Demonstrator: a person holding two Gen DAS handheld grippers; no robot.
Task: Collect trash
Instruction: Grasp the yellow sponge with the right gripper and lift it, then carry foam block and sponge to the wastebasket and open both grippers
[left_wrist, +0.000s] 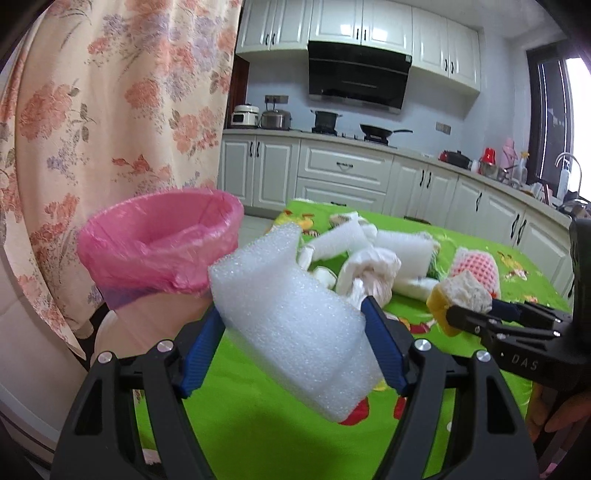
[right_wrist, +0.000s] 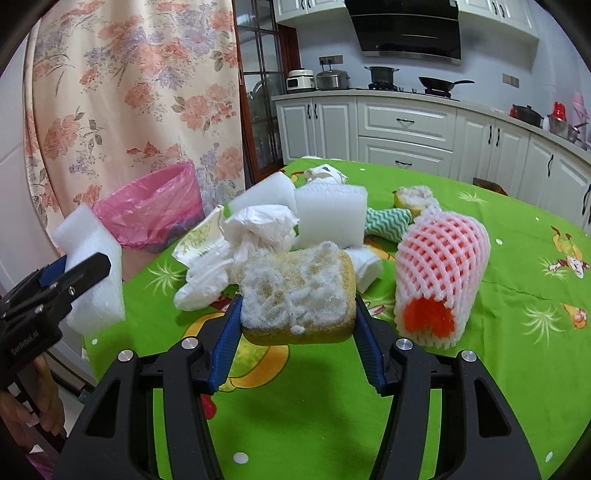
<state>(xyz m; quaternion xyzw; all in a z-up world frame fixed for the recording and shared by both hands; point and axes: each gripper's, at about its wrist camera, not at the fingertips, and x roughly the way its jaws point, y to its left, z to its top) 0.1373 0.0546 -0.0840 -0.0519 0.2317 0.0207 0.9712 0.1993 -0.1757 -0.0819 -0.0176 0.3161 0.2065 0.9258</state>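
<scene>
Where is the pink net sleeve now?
In the right wrist view, the net sleeve lies on the green cloth, right of the sponge and in front of the zigzag rag.

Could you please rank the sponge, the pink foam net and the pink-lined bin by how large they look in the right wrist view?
1. Pink foam net
2. Sponge, close behind; it sits nearest the camera in the right gripper, so it is probably really smaller.
3. Bin, smallest-looking but farthest away and partly hidden.
</scene>
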